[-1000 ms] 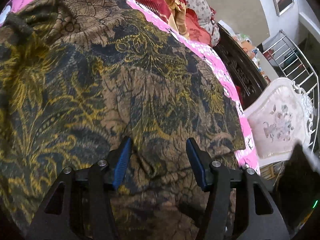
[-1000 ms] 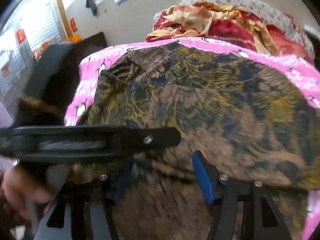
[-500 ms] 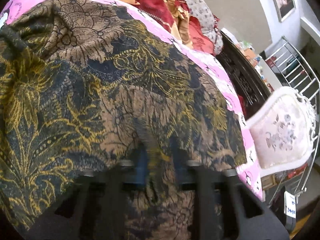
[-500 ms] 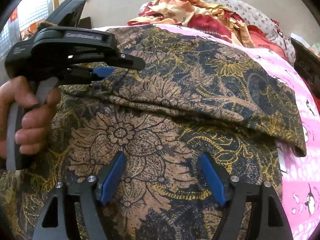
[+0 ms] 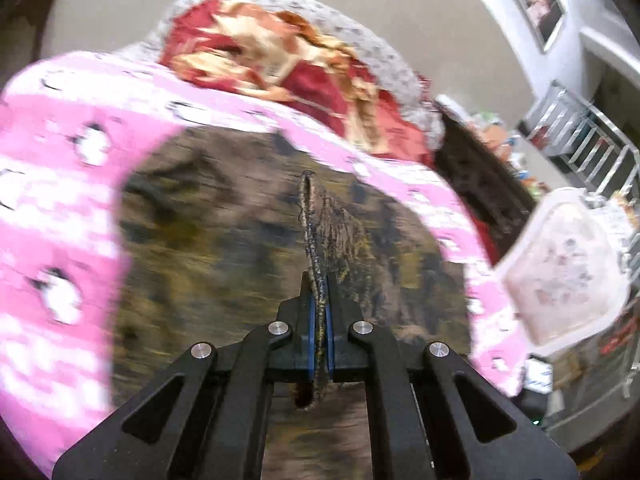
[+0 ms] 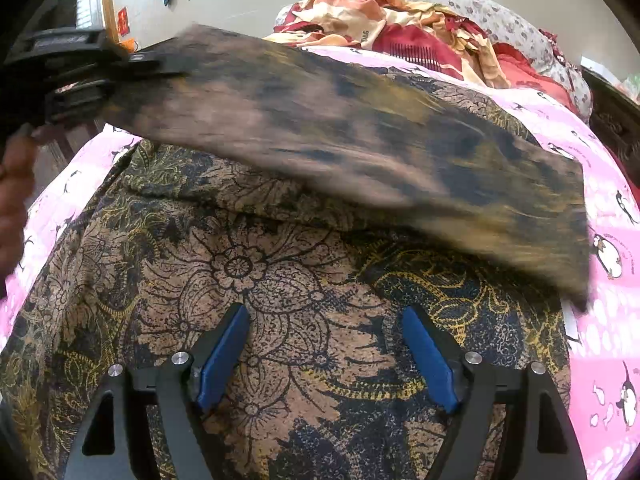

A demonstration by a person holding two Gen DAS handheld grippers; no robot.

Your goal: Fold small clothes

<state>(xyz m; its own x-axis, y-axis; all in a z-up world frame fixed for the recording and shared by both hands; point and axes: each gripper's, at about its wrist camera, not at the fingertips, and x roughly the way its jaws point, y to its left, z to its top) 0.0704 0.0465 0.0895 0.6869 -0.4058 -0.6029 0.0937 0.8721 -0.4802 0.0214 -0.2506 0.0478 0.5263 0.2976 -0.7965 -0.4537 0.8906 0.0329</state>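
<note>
Two layers of brown-gold floral garment (image 6: 280, 280): left gripper (image 5: 319, 312) pinches the lifted edge, right gripper (image 6: 324, 344) gapes empty.

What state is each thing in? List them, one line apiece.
left gripper: shut on an edge of the batik cloth, lifting it.
right gripper: open, nothing between its pads, over the cloth.
batik cloth: mostly flat on the bed, one flap raised, blurred.
pink sheet: spread under the cloth.
red and cream pile: crumpled, unfolded, at the far end.
</note>
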